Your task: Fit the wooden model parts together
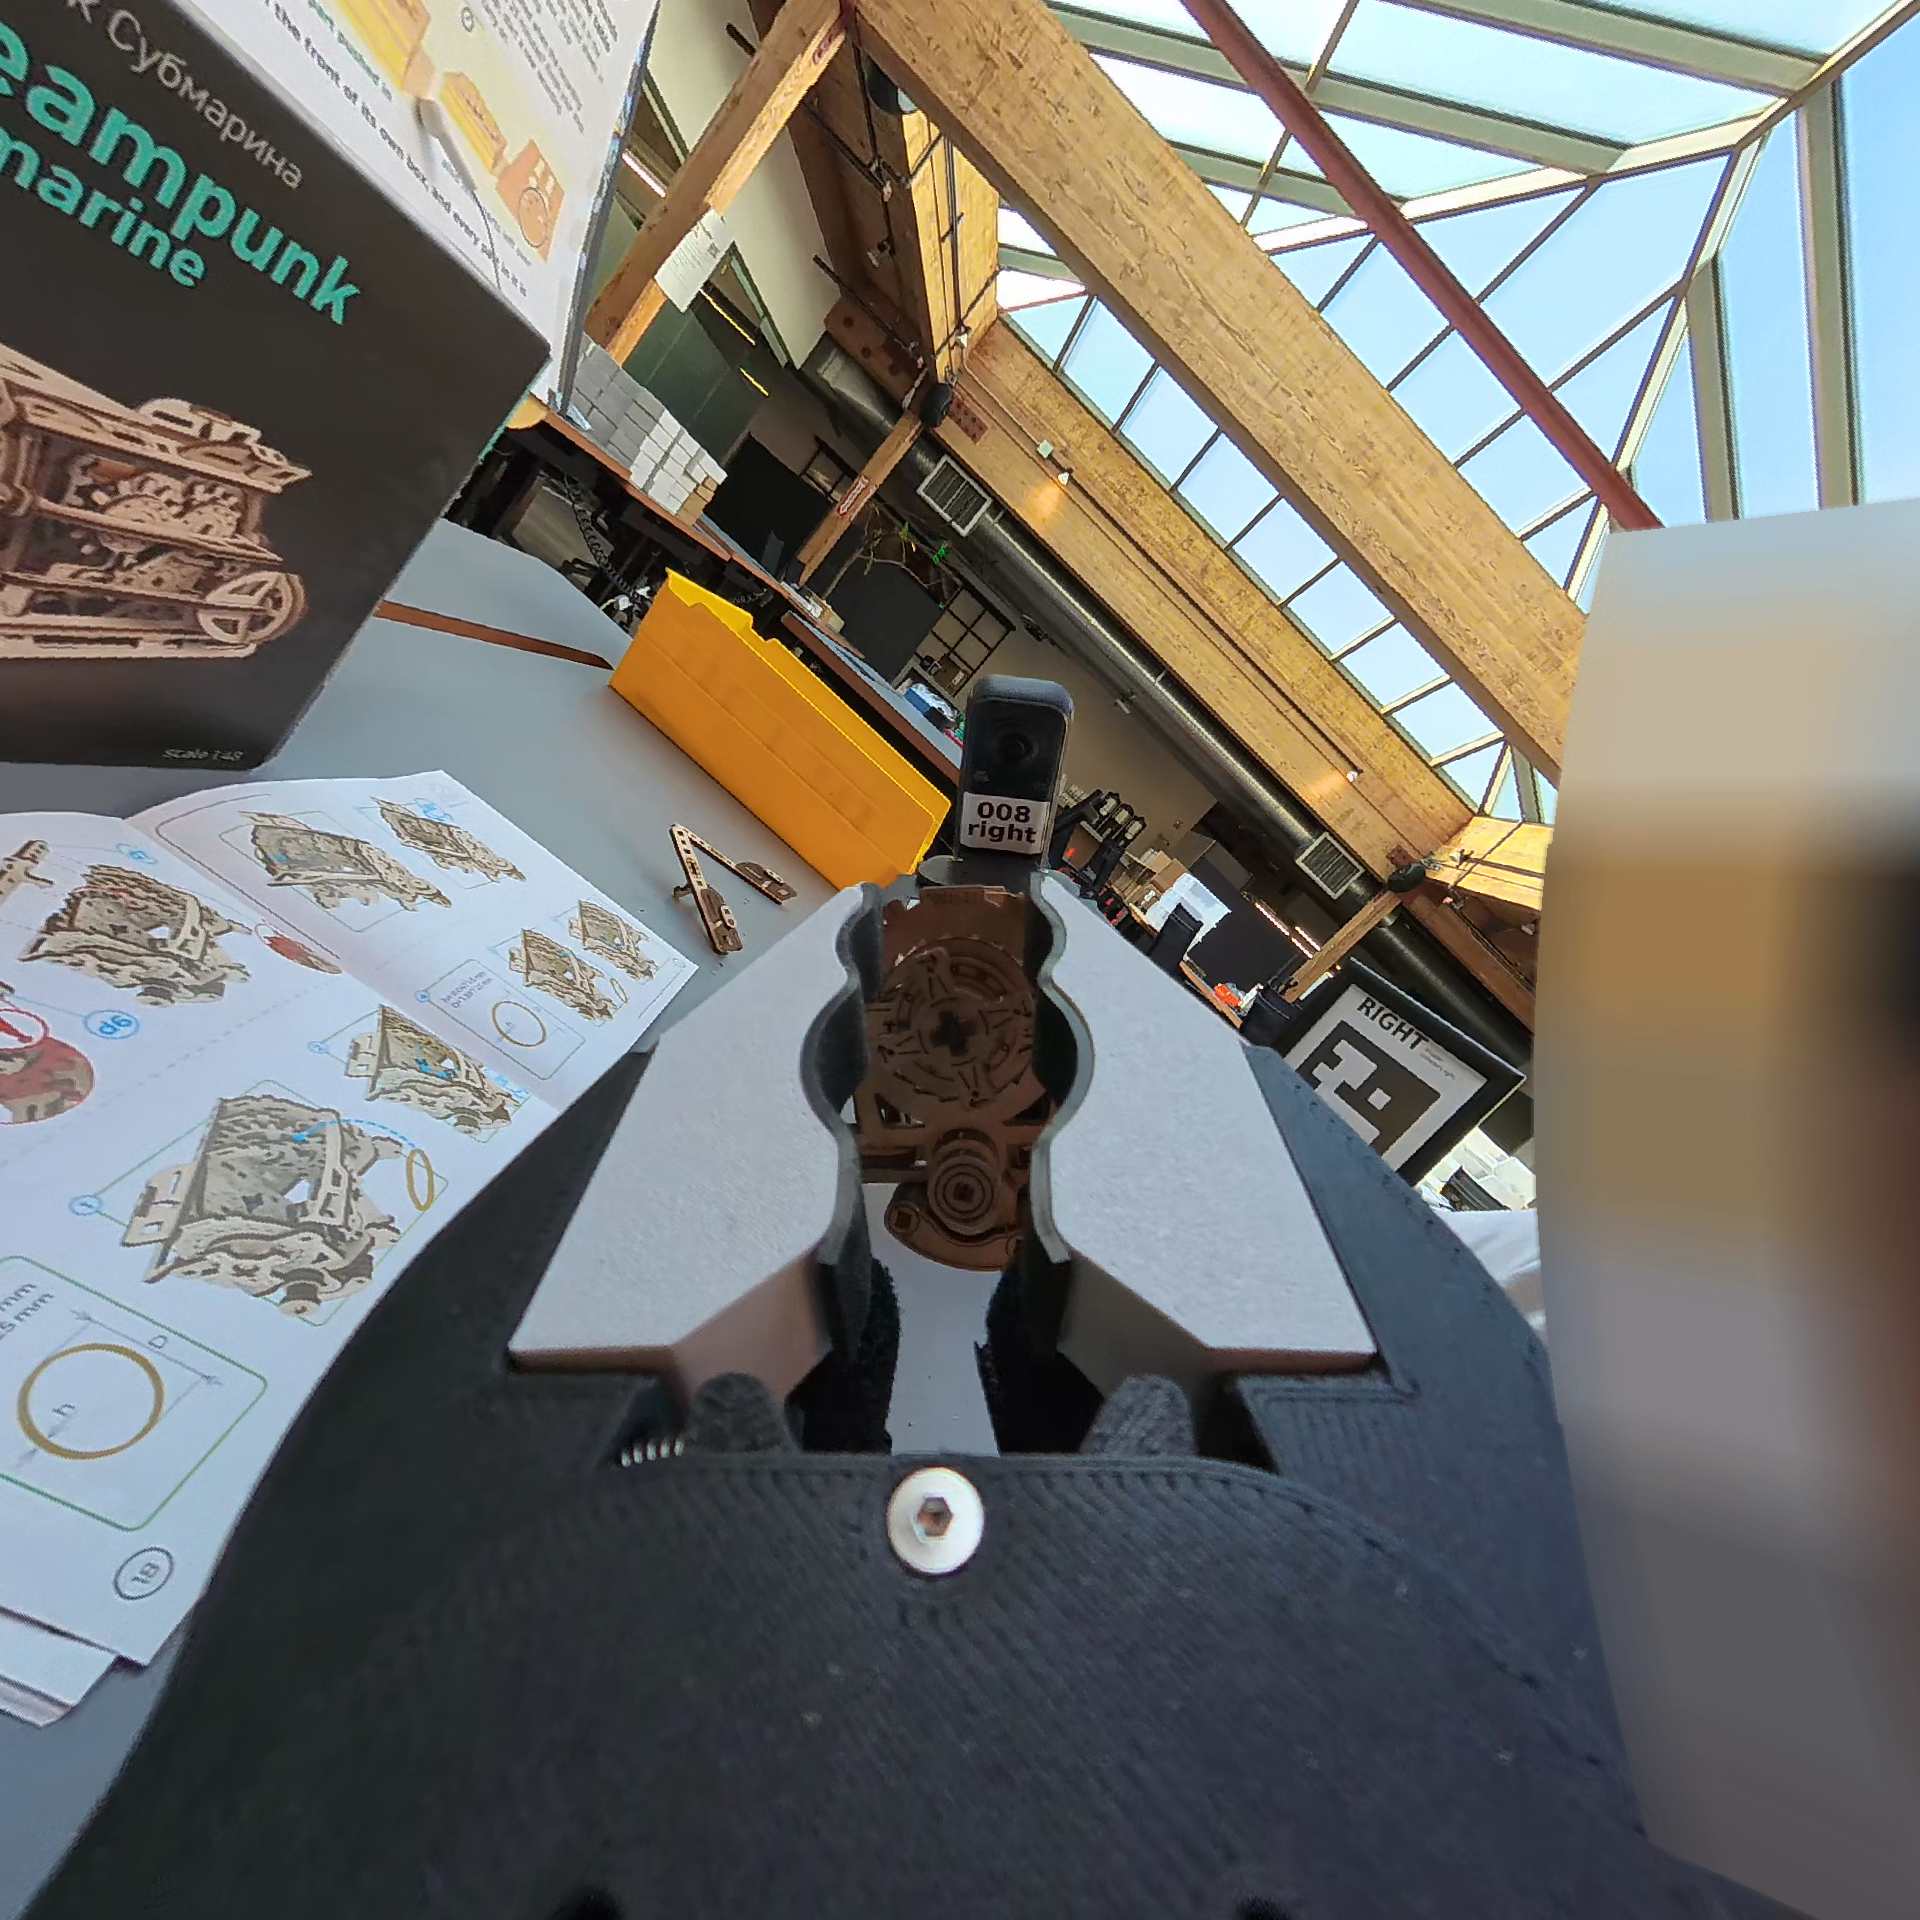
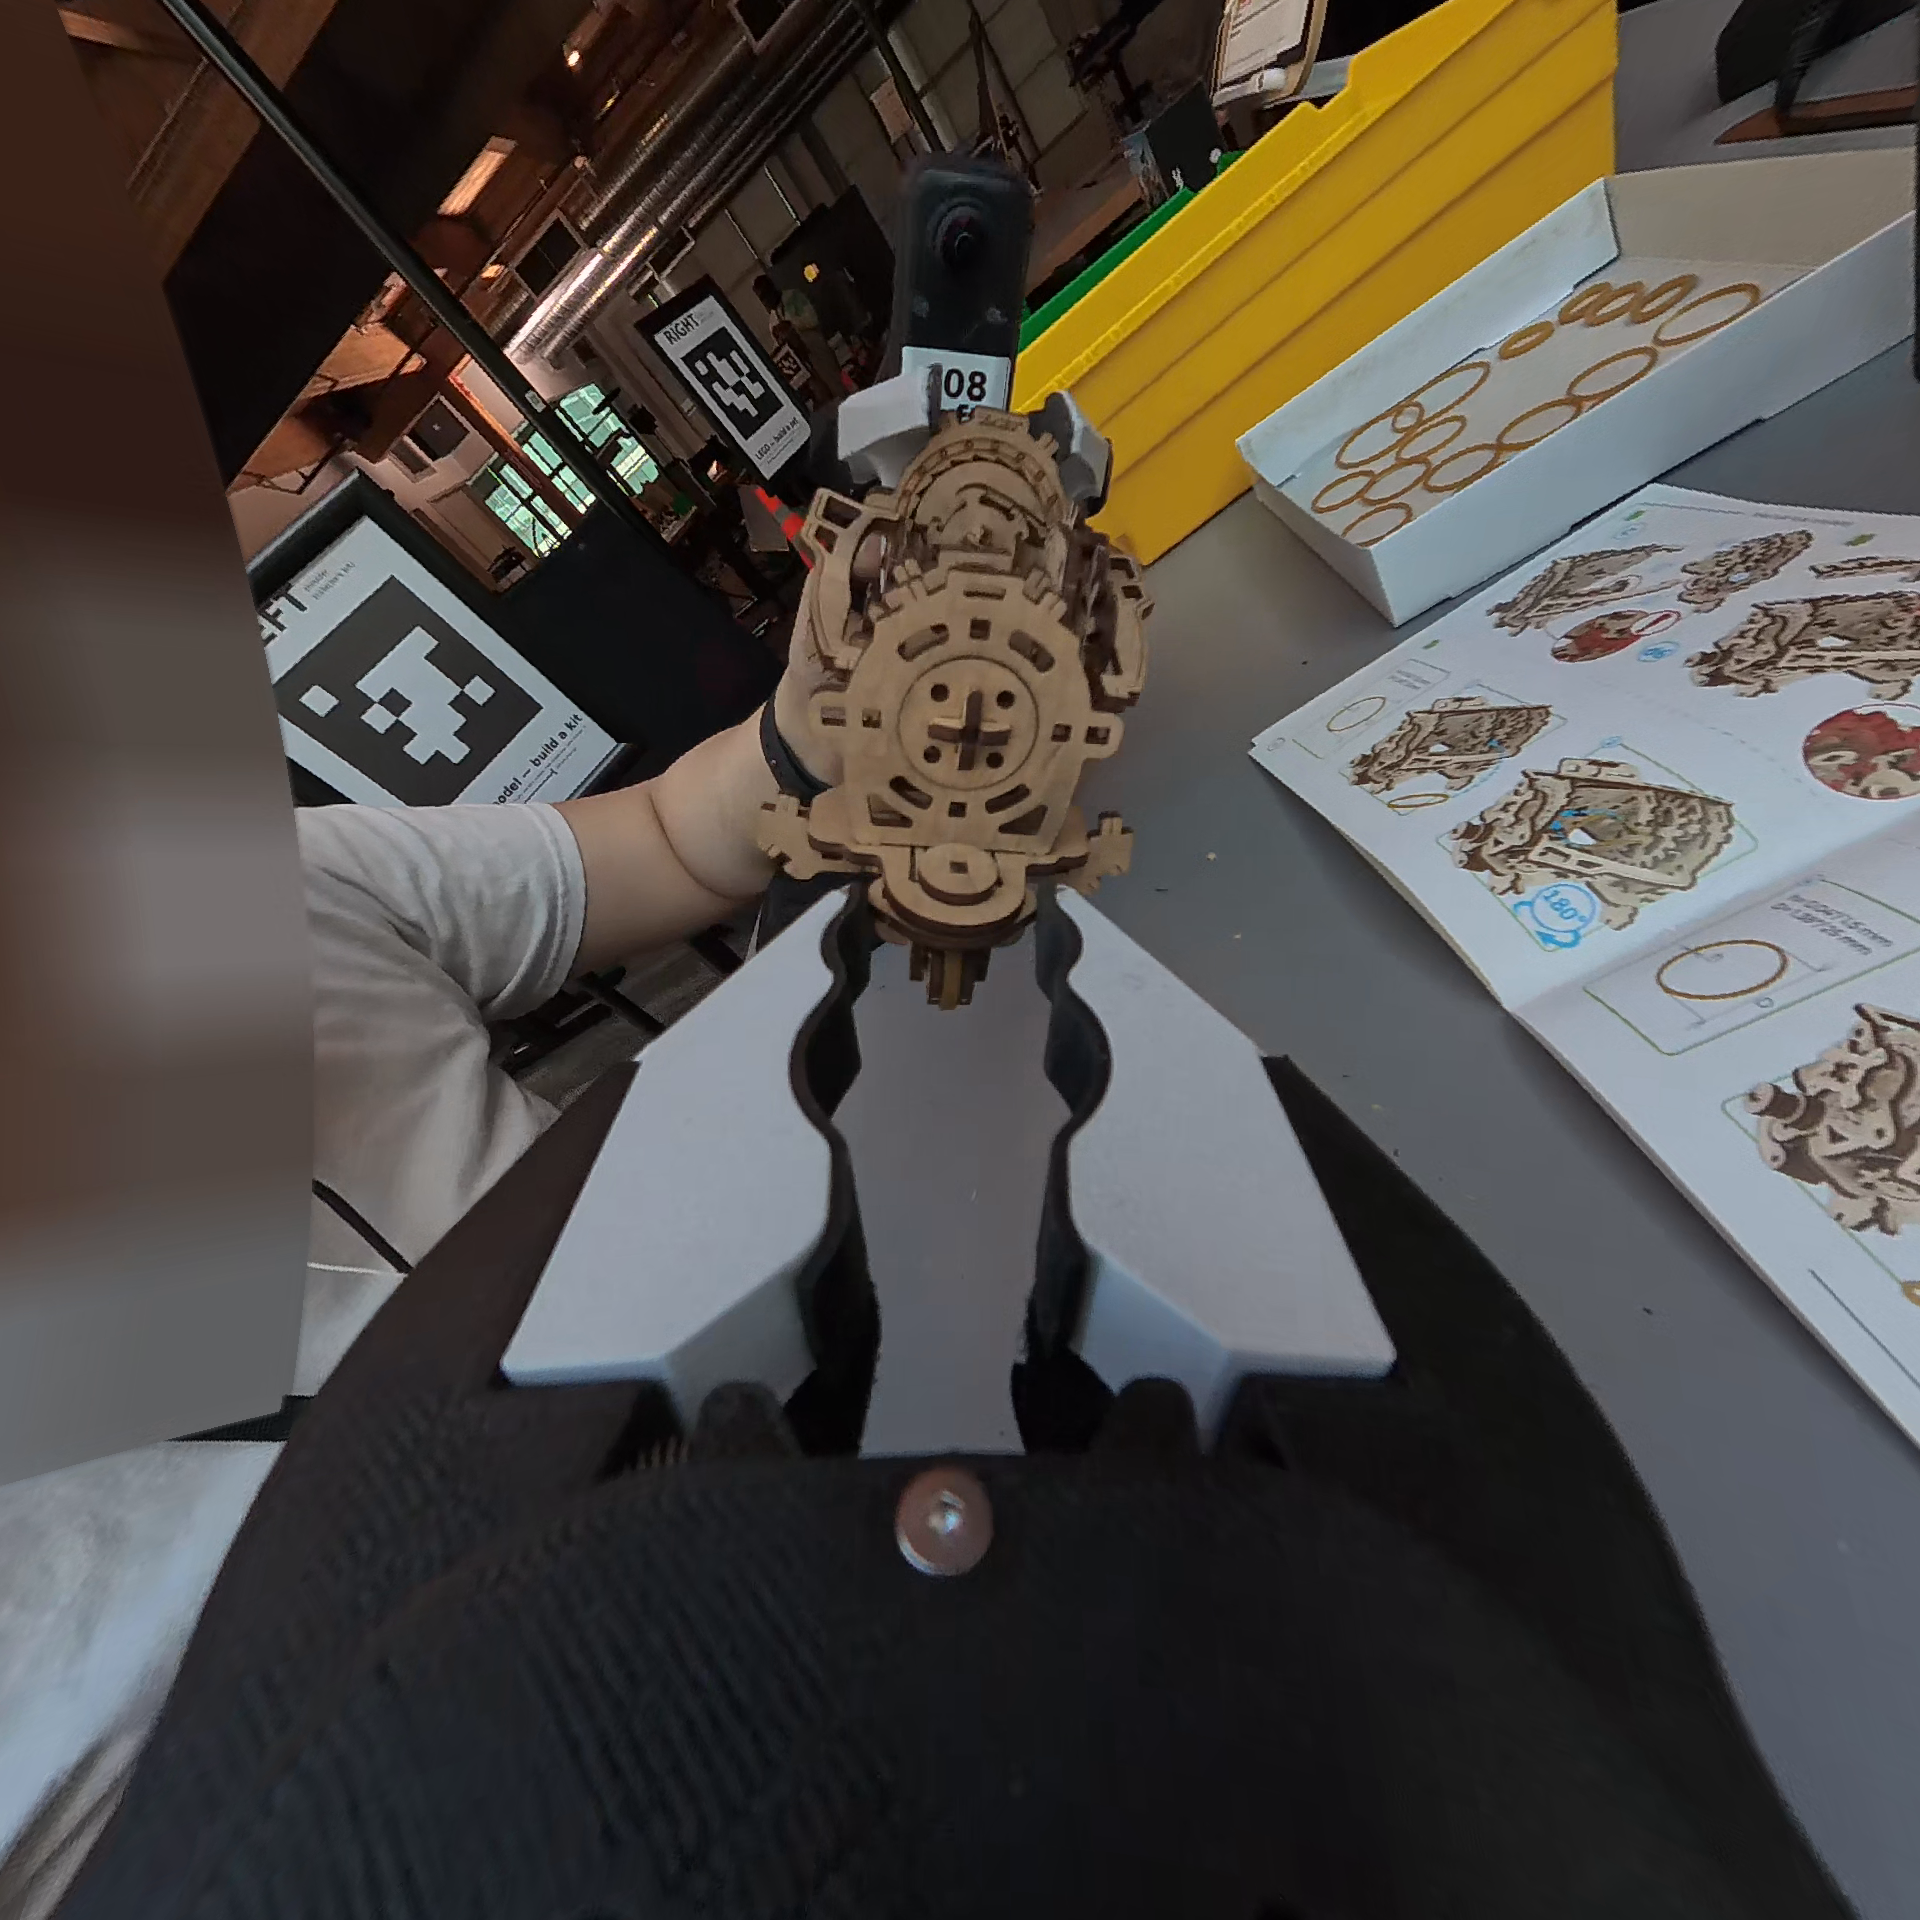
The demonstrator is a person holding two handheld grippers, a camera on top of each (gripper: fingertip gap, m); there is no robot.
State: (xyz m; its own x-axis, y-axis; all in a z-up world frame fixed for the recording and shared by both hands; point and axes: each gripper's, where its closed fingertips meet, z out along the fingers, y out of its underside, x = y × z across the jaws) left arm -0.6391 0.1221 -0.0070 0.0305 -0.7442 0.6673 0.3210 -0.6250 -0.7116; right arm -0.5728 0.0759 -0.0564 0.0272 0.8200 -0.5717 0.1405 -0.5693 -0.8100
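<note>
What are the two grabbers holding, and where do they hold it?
Both hold the wooden model: the left gripper clamps one end; the right gripper pinches the other end's bottom edge.

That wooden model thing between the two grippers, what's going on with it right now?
A person is holding the tan laser-cut wooden model assembly up off the grey table, one handheld gripper at each end. The left gripper has its jaws closed on one end. The right gripper faces the opposite end, jaws around the model's lower tip; a firm clamp can't be confirmed. The open white instruction booklet and a white tray of thin wooden rings lie on the table.
</note>
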